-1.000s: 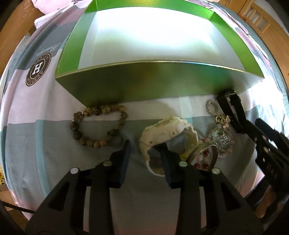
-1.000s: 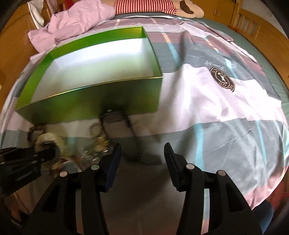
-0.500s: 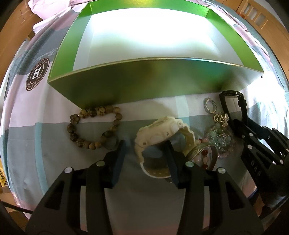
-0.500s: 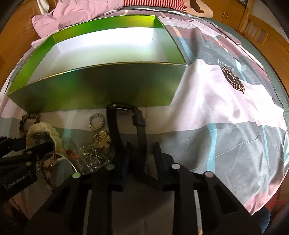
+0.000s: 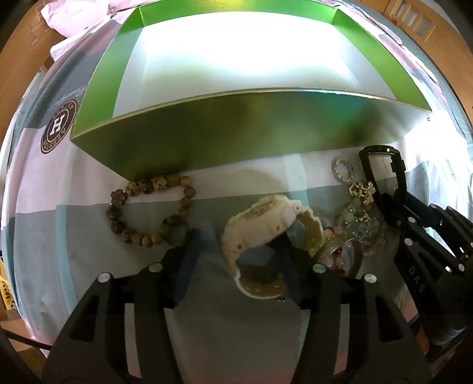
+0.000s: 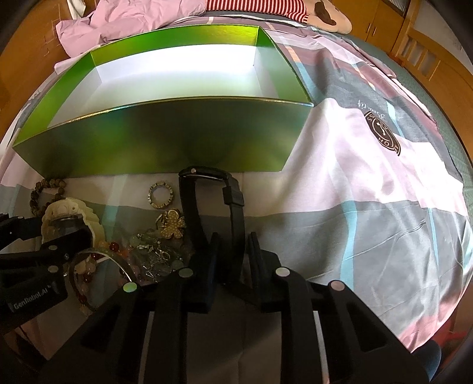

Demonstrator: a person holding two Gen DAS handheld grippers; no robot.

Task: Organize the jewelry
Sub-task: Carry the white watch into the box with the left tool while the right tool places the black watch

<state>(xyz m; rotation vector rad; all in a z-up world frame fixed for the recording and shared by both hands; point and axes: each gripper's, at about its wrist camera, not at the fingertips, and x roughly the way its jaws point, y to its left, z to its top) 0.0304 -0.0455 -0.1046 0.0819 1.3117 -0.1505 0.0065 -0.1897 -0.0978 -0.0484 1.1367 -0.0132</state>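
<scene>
A green box (image 5: 236, 130) with a white inside lies open on the bedspread; it also shows in the right wrist view (image 6: 165, 138). In front of it lie a brown bead bracelet (image 5: 147, 212), a cream watch (image 5: 266, 227), a small ring (image 5: 343, 169), a flower charm (image 6: 173, 226), a pile of beads (image 5: 357, 227) and a bangle (image 6: 118, 265). My left gripper (image 5: 239, 245) is open, its right finger inside the cream watch's loop. My right gripper (image 6: 232, 251) is shut on the strap of a black watch (image 6: 207, 189).
The jewelry lies on a pink, grey and teal bedspread (image 6: 369, 183) with round logos. Crumpled pink cloth (image 6: 124, 20) and a plush toy (image 6: 310, 11) lie behind the box. Wooden bed frame (image 6: 428, 59) stands at the right.
My right gripper moved forward to the black watch and shut on its strap. My left gripper slid forward so its right finger sits inside the cream watch's loop.
</scene>
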